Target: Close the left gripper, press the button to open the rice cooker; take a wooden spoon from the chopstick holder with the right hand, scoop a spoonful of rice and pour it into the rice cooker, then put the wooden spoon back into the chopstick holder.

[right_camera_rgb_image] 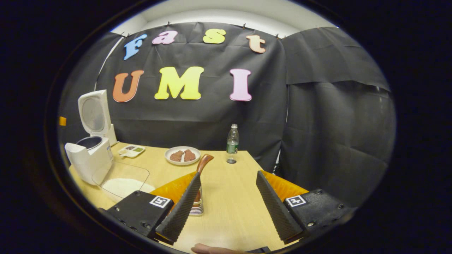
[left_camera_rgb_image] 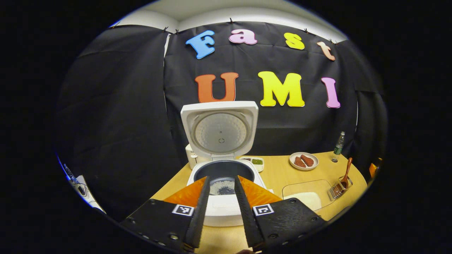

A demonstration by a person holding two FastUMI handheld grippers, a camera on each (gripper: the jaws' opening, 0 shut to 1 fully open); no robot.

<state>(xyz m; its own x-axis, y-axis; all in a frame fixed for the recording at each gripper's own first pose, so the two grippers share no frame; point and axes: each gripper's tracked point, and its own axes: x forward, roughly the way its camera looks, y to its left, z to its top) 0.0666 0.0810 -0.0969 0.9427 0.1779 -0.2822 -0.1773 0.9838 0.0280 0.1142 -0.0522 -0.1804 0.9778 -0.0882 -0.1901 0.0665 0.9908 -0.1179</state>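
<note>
In the left gripper view, the rice cooker point(left_camera_rgb_image: 226, 183) stands on the wooden surface point(left_camera_rgb_image: 282, 173) with its lid point(left_camera_rgb_image: 219, 128) swung up and standing upright behind the dark inner pot. A small heap of white rice lies on the bottom of the pot. The left tongs point(left_camera_rgb_image: 222, 181) hover just in front of the cooker, pointing at the pot opening; their two fingers stand a narrow gap apart and grip nothing, and the rice in the pot shows between them.

To the right of the cooker, a clear container point(left_camera_rgb_image: 307, 194) with white rice in it lies on the surface. Just beyond it sits the chopstick holder point(left_camera_rgb_image: 339, 188), a small wire rack, with the wooden spoon point(left_camera_rgb_image: 346, 171) standing in it, handle up and leaning. Farther back are a plate point(left_camera_rgb_image: 303, 161) with two brown pieces of food, a small dish point(left_camera_rgb_image: 256, 161) with something green, and a plastic bottle point(left_camera_rgb_image: 339, 144) near the wall.

In the right gripper view, the right tongs point(right_camera_rgb_image: 229, 180) are spread wide and hold nothing. Their left finger point(right_camera_rgb_image: 183, 204) stands in front of the chopstick holder point(right_camera_rgb_image: 197, 208), partly hiding it, and the spoon's handle point(right_camera_rgb_image: 204, 162) rises above that fingertip. The rice cooker point(right_camera_rgb_image: 88, 155) stands at the far left of the surface point(right_camera_rgb_image: 229, 197), lid up, with the rice container point(right_camera_rgb_image: 123, 180) beside it. A fingertip of the person's hand point(right_camera_rgb_image: 212, 249) shows at the lower edge.
</note>
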